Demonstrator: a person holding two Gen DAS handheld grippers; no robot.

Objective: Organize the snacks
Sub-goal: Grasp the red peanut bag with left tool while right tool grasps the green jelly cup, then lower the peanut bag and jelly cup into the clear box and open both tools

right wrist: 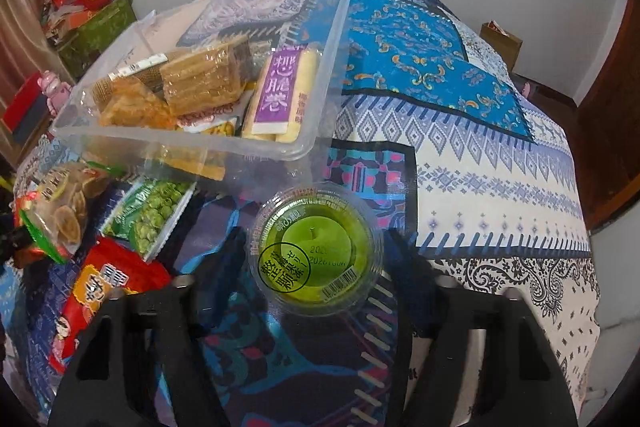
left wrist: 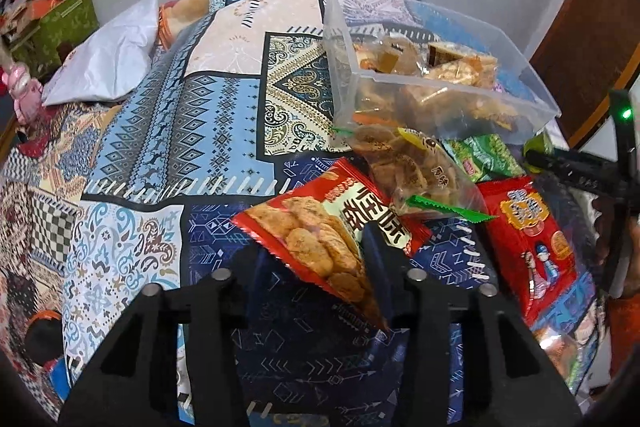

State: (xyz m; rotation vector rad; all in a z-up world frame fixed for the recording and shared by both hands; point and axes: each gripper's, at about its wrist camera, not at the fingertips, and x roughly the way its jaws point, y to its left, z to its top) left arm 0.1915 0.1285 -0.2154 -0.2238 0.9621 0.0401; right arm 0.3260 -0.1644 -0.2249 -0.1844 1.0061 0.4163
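My left gripper [left wrist: 316, 251] is shut on a red packet of fried snacks [left wrist: 320, 231] and holds it above the patterned cloth [left wrist: 224, 107]. My right gripper [right wrist: 316, 247] is shut on a green jelly cup [right wrist: 316, 247], just in front of the clear plastic bin [right wrist: 280, 147]. The bin [left wrist: 460, 95] holds several wrapped snacks, among them a purple-labelled roll [right wrist: 280, 91]. Loose on the cloth lie a clear bag of brown chips [left wrist: 412, 167], a green pea packet [right wrist: 156, 215] and a red cartoon packet [left wrist: 532, 239]. The right gripper's body [left wrist: 600, 179] shows at the right of the left wrist view.
A white bag [left wrist: 108, 55] lies at the cloth's far left. A green box with red decorations [left wrist: 52, 23] stands beyond the table on the left. A brown paper bag [right wrist: 500, 39] and a wooden door [right wrist: 616, 107] are to the right.
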